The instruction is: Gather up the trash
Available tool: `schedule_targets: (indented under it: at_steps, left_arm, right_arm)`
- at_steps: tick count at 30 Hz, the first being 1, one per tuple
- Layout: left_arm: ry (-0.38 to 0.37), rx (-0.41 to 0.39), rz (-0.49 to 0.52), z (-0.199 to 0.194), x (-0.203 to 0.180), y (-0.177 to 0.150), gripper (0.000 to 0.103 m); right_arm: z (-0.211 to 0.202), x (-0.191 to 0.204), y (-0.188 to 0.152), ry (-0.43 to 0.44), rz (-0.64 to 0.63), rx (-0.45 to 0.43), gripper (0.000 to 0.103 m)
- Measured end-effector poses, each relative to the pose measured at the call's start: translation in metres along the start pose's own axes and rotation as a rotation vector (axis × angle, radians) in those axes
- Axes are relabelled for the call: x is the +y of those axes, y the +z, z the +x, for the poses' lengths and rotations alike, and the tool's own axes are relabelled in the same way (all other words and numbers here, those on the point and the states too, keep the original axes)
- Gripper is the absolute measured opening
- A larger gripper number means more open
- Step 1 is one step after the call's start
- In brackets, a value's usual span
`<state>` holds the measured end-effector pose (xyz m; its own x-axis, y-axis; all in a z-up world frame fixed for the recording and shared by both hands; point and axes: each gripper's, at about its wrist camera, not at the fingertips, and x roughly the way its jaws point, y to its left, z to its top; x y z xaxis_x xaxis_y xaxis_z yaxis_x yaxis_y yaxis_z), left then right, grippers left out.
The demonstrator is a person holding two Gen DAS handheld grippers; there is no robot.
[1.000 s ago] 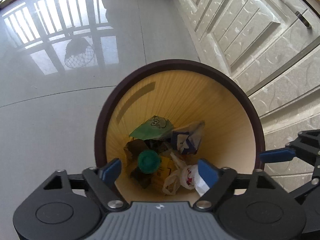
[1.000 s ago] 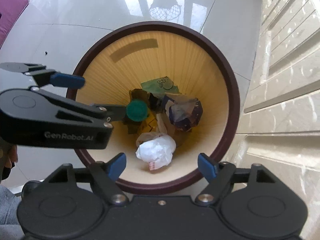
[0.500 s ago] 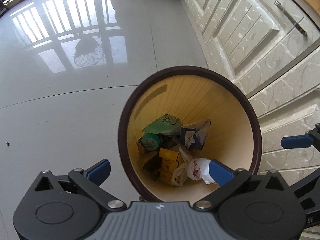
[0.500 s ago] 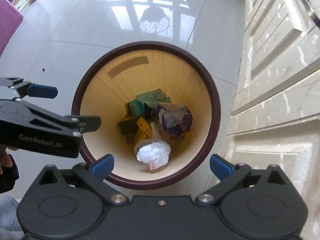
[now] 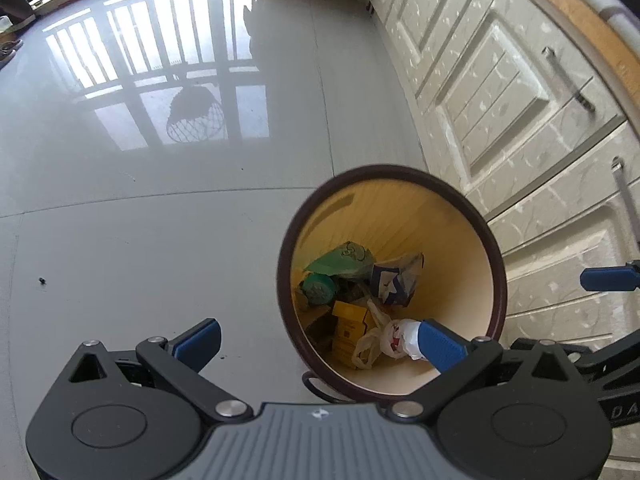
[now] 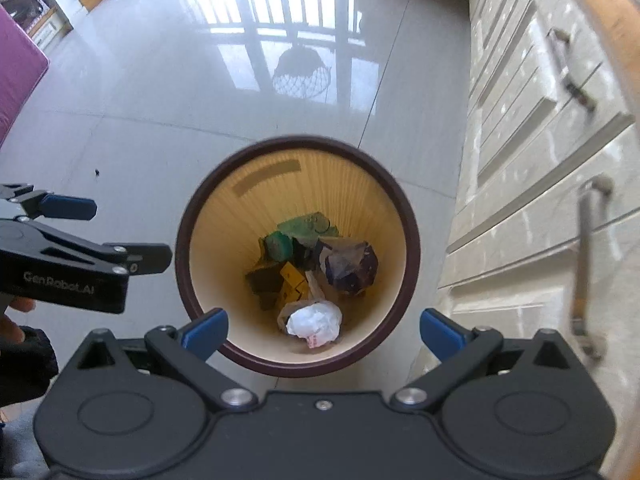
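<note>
In the left wrist view, the left gripper (image 5: 318,342) has its two blue fingers spread wide, and nothing is between them. It is above the grey tiled floor (image 5: 140,248), with its right finger over the near rim of the bin (image 5: 498,276). The bin is round, with a dark brown rim and a yellow inside, and it stands on the floor just beside the pale cabinets (image 5: 500,92). The trash lies at its bottom: a green bag (image 5: 340,262), a green round lid (image 5: 318,289), a yellow box (image 5: 350,328), a blue and white carton (image 5: 394,280) and a white plastic bag (image 5: 394,338).

In the right wrist view, the right gripper (image 6: 322,332) is also wide, holding nothing, and it is above the near edge of the bin (image 6: 298,366). The white plastic bag (image 6: 314,320) lies nearest, with the yellow box (image 6: 294,282) and the green round lid (image 6: 278,246) behind it. The left gripper (image 6: 116,232) is to the left of the bin, apart from its rim.
</note>
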<state>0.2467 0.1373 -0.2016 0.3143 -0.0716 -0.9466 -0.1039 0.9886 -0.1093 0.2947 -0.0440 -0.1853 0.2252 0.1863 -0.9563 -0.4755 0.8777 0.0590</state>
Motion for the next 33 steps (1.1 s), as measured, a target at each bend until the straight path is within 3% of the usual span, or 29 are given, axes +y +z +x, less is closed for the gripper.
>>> schedule_targets:
  at_steps: [17,33]
  left_arm:
    - [0.02,-0.172,0.015,-0.138,-0.015,-0.001,0.103]
    - [0.051,-0.363,0.1,-0.245,-0.061,-0.05,0.103]
  right_arm:
    - [-0.135,-0.001,-0.016,-0.05,0.055,-0.206,0.103]
    - [-0.238,-0.018,-0.086,-0.12,0.132,-0.385,0.103]
